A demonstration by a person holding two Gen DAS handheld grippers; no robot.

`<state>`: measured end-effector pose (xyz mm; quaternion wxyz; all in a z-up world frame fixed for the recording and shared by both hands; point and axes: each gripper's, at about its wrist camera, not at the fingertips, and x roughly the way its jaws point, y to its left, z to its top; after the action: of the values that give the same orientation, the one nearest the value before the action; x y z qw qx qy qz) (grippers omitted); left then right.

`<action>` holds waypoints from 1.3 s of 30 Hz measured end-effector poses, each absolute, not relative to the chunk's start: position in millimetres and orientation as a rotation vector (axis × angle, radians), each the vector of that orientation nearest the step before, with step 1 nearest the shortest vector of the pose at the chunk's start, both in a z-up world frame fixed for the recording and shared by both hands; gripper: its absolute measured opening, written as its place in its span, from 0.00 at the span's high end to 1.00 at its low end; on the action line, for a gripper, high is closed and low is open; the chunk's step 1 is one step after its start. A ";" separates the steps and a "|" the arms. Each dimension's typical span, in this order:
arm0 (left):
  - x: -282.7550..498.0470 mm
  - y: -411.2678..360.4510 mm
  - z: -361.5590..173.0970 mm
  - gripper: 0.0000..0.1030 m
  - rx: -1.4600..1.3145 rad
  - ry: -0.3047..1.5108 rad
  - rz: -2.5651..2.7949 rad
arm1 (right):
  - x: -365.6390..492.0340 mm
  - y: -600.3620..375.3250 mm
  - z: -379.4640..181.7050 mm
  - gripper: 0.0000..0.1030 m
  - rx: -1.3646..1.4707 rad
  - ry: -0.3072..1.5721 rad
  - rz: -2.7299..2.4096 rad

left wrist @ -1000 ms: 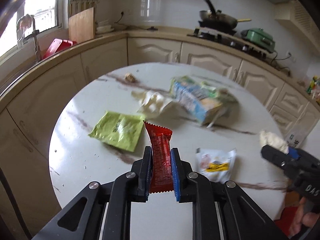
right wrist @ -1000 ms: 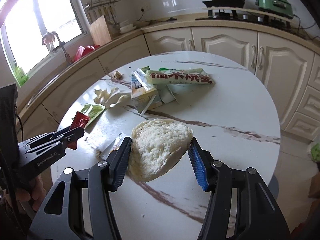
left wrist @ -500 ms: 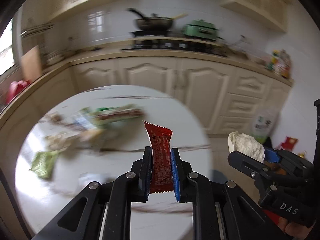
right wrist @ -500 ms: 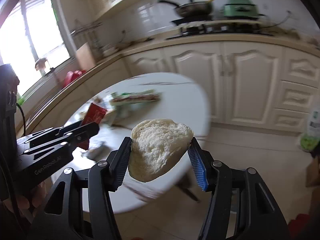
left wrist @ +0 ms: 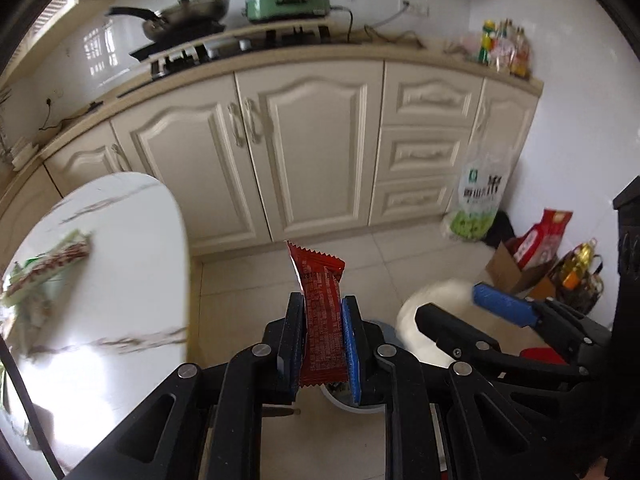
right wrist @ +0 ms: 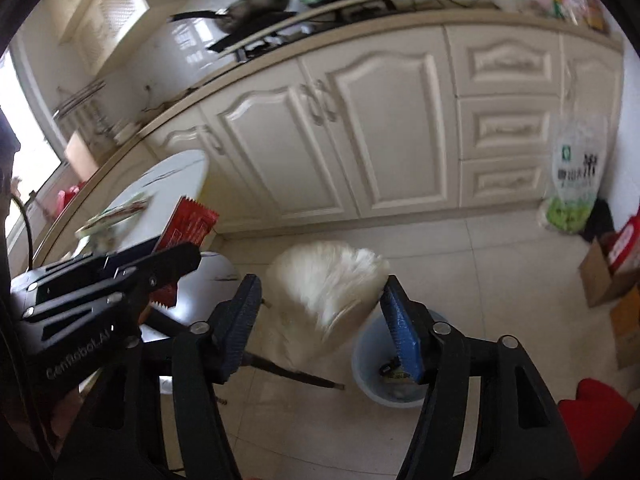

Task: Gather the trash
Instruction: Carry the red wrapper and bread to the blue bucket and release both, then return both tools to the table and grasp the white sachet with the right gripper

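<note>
Left gripper: jaws clenched on a red wrapper, which stood upright between the pads, its serrated top edge above the fingertips. Held out over the tiled floor, beside the edge of the round marble table.

Right gripper: jaws spread wide, their pads apart from the white bun, which showed blurred in the gap between them. Whether either pad touched the bun could not be told.

Bin: pale blue, on the floor below the right gripper, partly behind its blue-padded finger; some scraps lay inside. In the left wrist view only its rim showed beneath the left gripper.

Table: a green-and-red packet lay on it near the edge, blurred.

Background: cream cabinets; wok and green appliance on the counter; a green-and-white bag leaning against the drawers; cardboard box near the wall.
</note>
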<state>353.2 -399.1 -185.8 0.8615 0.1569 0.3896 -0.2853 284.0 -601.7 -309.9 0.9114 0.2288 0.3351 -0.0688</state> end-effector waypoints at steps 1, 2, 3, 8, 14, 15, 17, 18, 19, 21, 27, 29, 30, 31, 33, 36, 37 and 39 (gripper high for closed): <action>362.8 -411.1 -190.0 0.85 0.338 0.824 -0.603 | 285.6 -610.1 -315.7 0.33 0.485 0.696 -0.155; 368.4 -418.7 -195.1 0.85 0.344 0.836 -0.607 | 285.8 -618.2 -320.5 0.33 0.498 0.702 -0.168; 373.7 -426.8 -202.8 0.85 0.351 0.851 -0.609 | 284.6 -626.6 -325.6 0.31 0.511 0.707 -0.181; 411.4 -479.0 -239.0 0.85 0.387 0.918 -0.615 | 271.3 -661.9 -347.6 0.29 0.553 0.742 -0.263; 440.5 -525.2 -270.8 0.65 0.423 0.964 -0.584 | 263.2 -683.5 -359.4 0.29 0.590 0.754 -0.282; 442.0 -529.0 -272.5 0.51 0.428 0.963 -0.577 | 262.6 -683.5 -359.9 0.29 0.589 0.757 -0.281; 439.3 -533.6 -270.1 0.44 0.444 0.931 -0.556 | 262.3 -683.5 -359.6 0.29 0.585 0.758 -0.277; 439.8 -535.9 -267.7 0.44 0.448 0.925 -0.553 | 261.9 -682.3 -358.2 0.29 0.582 0.759 -0.276; 436.0 -533.2 -265.8 0.44 0.446 0.923 -0.556 | 261.7 -680.5 -356.2 0.29 0.577 0.760 -0.270; 429.3 -527.5 -258.5 0.44 0.435 0.910 -0.554 | 260.0 -675.7 -349.6 0.29 0.562 0.758 -0.266; 390.8 -486.7 -219.4 0.43 0.381 0.845 -0.551 | 249.0 -646.9 -312.4 0.29 0.524 0.720 -0.232; 381.6 -466.5 -202.6 0.43 0.357 0.815 -0.541 | 244.6 -628.4 -293.0 0.29 0.495 0.700 -0.214; 375.8 -453.9 -193.9 0.43 0.342 0.797 -0.531 | 242.8 -618.8 -283.6 0.29 0.481 0.687 -0.203; 368.2 -440.9 -187.5 0.42 0.331 0.781 -0.528 | 241.8 -611.4 -276.4 0.28 0.470 0.679 -0.194; 353.7 -413.1 -170.7 0.40 0.311 0.743 -0.506 | 239.1 -588.3 -256.3 0.28 0.444 0.653 -0.170; 329.7 -365.8 -147.9 0.36 0.288 0.685 -0.470 | 236.6 -547.0 -225.6 0.26 0.404 0.610 -0.123; 321.8 -346.1 -140.2 0.32 0.282 0.665 -0.451 | 236.2 -533.2 -217.2 0.25 0.392 0.597 -0.107; 306.8 -313.3 -131.2 0.25 0.280 0.638 -0.412 | 236.0 -505.3 -202.0 0.22 0.364 0.578 -0.078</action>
<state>306.8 -313.3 -131.2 0.9193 0.1360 0.3103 -0.2003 236.0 -505.3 -202.0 0.9416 0.1782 0.2831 -0.0382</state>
